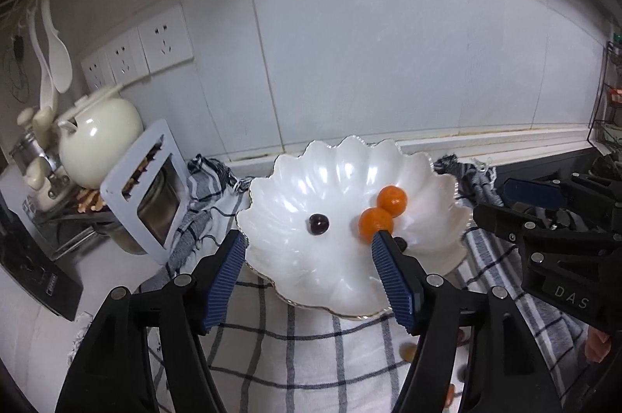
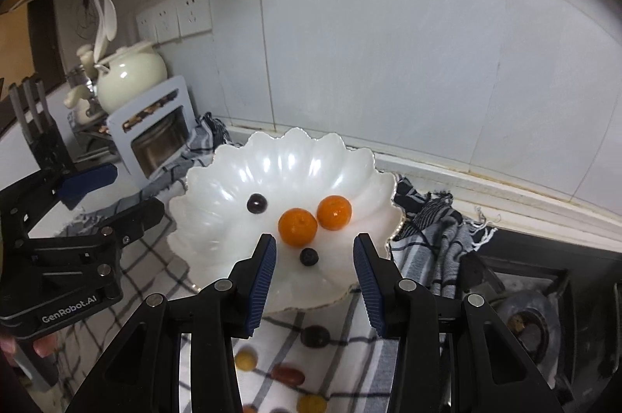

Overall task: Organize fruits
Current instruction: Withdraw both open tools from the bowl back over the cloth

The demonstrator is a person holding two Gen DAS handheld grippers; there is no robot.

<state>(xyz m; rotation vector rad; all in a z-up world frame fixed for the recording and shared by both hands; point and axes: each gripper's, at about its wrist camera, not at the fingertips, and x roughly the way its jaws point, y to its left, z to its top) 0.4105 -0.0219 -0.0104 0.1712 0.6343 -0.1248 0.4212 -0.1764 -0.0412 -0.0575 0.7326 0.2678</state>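
Holding 2 oranges (image 2: 296, 227), 2 dark berries (image 2: 256, 203): bowl (image 2: 217, 180); both tools (image 2: 314, 257) (image 1: 309, 250) apart, empty.

Scalloped bowl (image 2: 233, 176): pearly white, high gloss, likely glass or glazed ceramic.
Checked cloth (image 1: 295, 366): woven, matt, fringed at the edges.
Oranges (image 2: 297, 222): finely dimpled peel, slight sheen.
Teapot (image 1: 101, 137): cream glaze, glossy.
Wall tiles (image 1: 388, 55): smooth, dull sheen.
Gripper pads (image 2: 262, 281): blue, ribbed, rubbery; the arms are matt black plastic.

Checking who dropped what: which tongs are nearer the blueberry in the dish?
Right. The right tongs frame the blueberry between open jaws; the left tongs sit further left, toward the cherry.
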